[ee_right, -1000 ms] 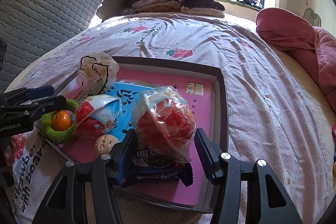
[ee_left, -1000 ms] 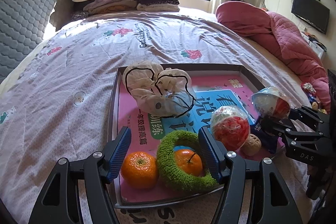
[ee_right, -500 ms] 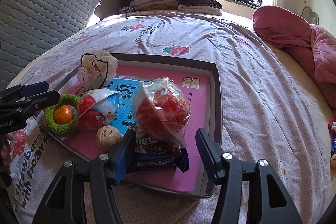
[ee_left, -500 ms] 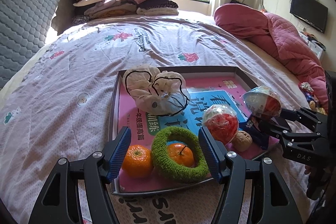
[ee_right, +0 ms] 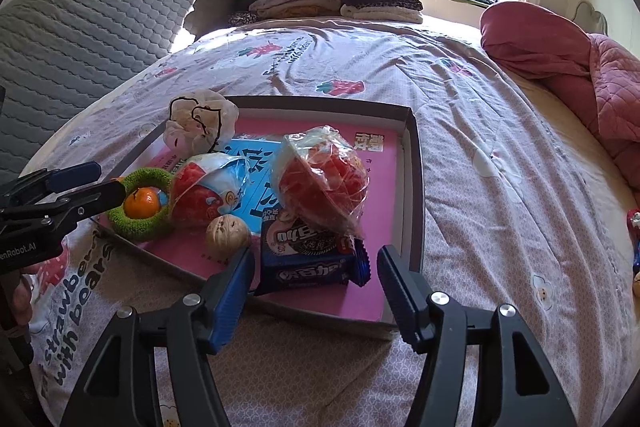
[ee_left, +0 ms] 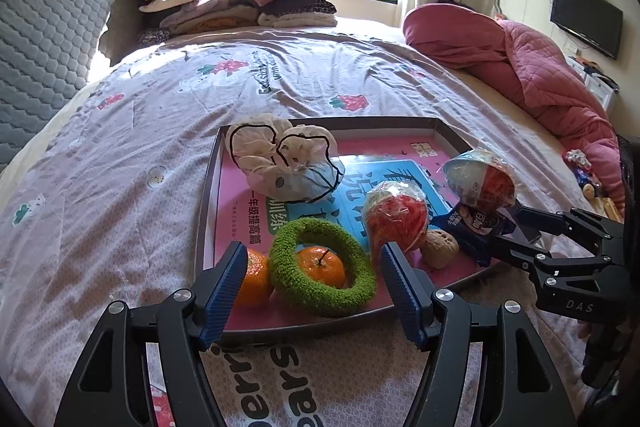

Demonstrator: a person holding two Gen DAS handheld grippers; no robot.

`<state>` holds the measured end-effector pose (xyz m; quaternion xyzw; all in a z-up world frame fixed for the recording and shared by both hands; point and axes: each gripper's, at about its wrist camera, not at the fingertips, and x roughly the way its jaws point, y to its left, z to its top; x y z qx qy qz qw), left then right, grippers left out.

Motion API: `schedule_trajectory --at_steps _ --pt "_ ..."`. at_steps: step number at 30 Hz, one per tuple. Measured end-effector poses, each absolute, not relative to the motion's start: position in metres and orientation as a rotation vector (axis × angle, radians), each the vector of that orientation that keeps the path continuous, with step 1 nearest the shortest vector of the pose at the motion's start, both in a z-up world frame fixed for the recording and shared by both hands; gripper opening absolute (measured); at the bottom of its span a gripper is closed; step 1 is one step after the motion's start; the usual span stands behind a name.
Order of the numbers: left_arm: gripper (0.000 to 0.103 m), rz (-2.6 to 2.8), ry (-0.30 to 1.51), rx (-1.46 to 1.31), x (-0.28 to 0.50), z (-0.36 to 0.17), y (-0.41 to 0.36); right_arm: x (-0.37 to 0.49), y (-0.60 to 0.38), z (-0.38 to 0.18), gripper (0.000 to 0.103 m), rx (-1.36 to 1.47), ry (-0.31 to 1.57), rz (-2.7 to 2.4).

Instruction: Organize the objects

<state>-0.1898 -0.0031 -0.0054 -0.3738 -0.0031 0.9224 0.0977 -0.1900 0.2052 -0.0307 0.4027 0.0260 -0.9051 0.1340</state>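
Note:
A dark-rimmed tray point(ee_left: 208, 187) with a pink and blue book lining it lies on the bed; it also shows in the right wrist view point(ee_right: 416, 163). In it are a green fuzzy ring point(ee_left: 320, 263) around an orange point(ee_left: 322, 265), a second orange point(ee_left: 256, 275), a walnut point(ee_left: 440, 247), two wrapped red balls point(ee_left: 396, 215) point(ee_left: 480, 179), a blue cookie pack point(ee_right: 308, 259) and a cream cloth bundle point(ee_left: 280, 159). My left gripper point(ee_left: 312, 287) is open and empty at the tray's near edge. My right gripper point(ee_right: 312, 287) is open and empty just before the cookie pack.
The pink strawberry-print bedsheet point(ee_left: 120, 155) surrounds the tray. Folded clothes point(ee_left: 224, 3) are stacked at the far end by the grey headboard point(ee_left: 40, 35). A red quilt point(ee_left: 520, 67) is heaped on the right. Small toys point(ee_left: 580, 171) lie at the right edge.
Both grippers have pulled back from the tray toward me, still open. The tray's items look smaller and lie where they were.

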Motion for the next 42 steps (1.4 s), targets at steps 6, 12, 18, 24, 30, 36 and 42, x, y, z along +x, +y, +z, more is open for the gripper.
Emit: schedule_trajectory --at_steps 6,12,18,24,30,36,42 --pt "0.072 2.738 -0.011 -1.083 -0.177 0.003 0.001 -0.18 0.206 -0.024 0.064 1.145 0.047 -2.637" --pt "0.076 2.751 -0.019 -1.059 -0.164 0.013 0.004 -0.163 0.209 -0.02 0.064 1.123 0.025 -2.658" --pt "0.077 2.755 -0.038 -1.032 -0.148 0.024 0.006 -0.149 0.207 -0.009 0.064 1.073 -0.007 -2.661" --pt "0.077 2.767 -0.051 -1.014 -0.135 0.031 0.005 -0.136 0.201 0.006 0.064 1.013 -0.019 -2.675" --pt "0.077 2.78 -0.057 -1.014 -0.125 0.035 0.002 -0.123 0.197 0.019 0.064 0.962 -0.033 -2.689" --pt "0.077 2.807 -0.032 -1.007 -0.112 0.035 0.001 -0.112 0.196 0.025 0.064 0.944 -0.061 -2.694" --pt "0.077 2.817 -0.035 -1.007 -0.098 0.038 -0.002 -0.098 0.195 0.033 0.064 0.926 -0.069 -2.703"
